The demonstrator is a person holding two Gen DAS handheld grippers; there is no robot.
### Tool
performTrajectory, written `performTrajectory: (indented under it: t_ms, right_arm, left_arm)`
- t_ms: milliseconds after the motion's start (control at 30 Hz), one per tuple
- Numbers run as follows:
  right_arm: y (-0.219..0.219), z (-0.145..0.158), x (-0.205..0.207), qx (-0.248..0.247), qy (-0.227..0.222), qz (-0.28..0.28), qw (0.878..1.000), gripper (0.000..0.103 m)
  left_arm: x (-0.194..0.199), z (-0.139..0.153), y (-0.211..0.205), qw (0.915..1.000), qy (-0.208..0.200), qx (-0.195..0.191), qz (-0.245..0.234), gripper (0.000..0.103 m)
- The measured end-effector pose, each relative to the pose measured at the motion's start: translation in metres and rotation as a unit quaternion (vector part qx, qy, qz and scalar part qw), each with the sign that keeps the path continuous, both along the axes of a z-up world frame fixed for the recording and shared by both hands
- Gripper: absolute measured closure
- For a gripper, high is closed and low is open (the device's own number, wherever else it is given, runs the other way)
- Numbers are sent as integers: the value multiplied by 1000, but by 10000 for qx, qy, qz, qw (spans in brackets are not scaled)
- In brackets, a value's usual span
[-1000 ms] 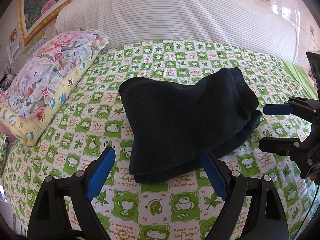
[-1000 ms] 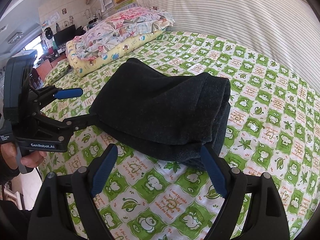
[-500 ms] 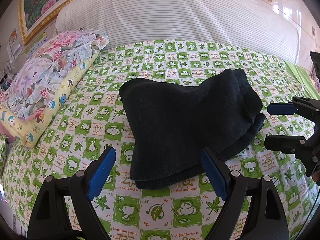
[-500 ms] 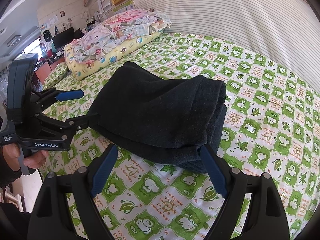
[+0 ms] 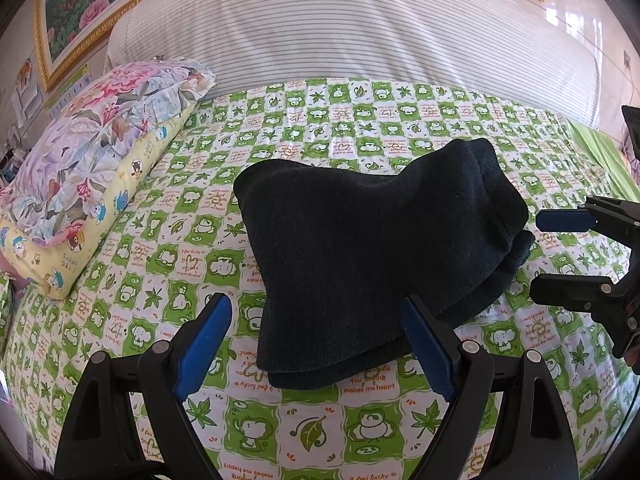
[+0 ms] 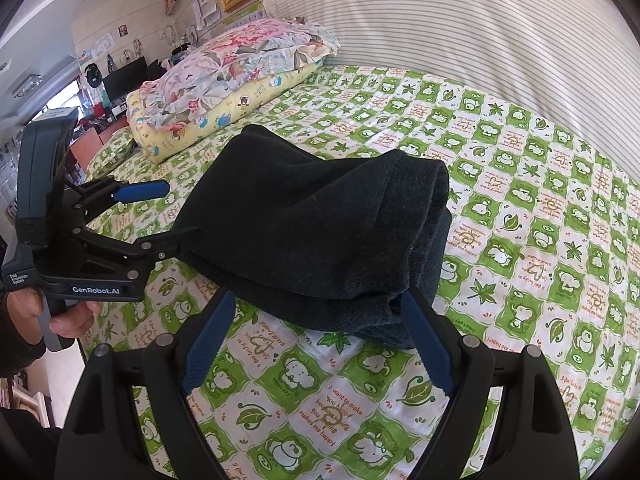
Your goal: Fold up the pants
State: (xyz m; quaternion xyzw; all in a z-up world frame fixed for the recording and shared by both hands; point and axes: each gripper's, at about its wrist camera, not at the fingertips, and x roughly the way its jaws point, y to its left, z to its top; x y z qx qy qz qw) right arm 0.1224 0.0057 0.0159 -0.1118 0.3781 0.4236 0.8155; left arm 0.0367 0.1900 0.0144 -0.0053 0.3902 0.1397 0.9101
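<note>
lying folded on bedsheet point(image 5: 320, 432), pants point(image 5: 372, 248); pillows point(image 5: 100, 168) beside; left tool point(image 5: 316, 344), right tool point(image 6: 316, 344) spread, empty.

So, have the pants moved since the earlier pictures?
No. In the left wrist view the pants still end just above the same "makes me happy" print on the sheet.

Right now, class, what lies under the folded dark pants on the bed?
The pants rest on the green checked bedsheet, which shows all round them. The sheet directly beneath is covered, so anything there cannot be seen.
</note>
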Motion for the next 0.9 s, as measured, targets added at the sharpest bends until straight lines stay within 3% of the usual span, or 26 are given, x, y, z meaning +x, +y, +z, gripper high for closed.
performTrajectory:
  t_ms: [900]
  right_arm:
    - [-5,-4,1,76,112,-127,9998,18]
  left_arm:
    - [3,0,0,10000,66,-44,-54,16]
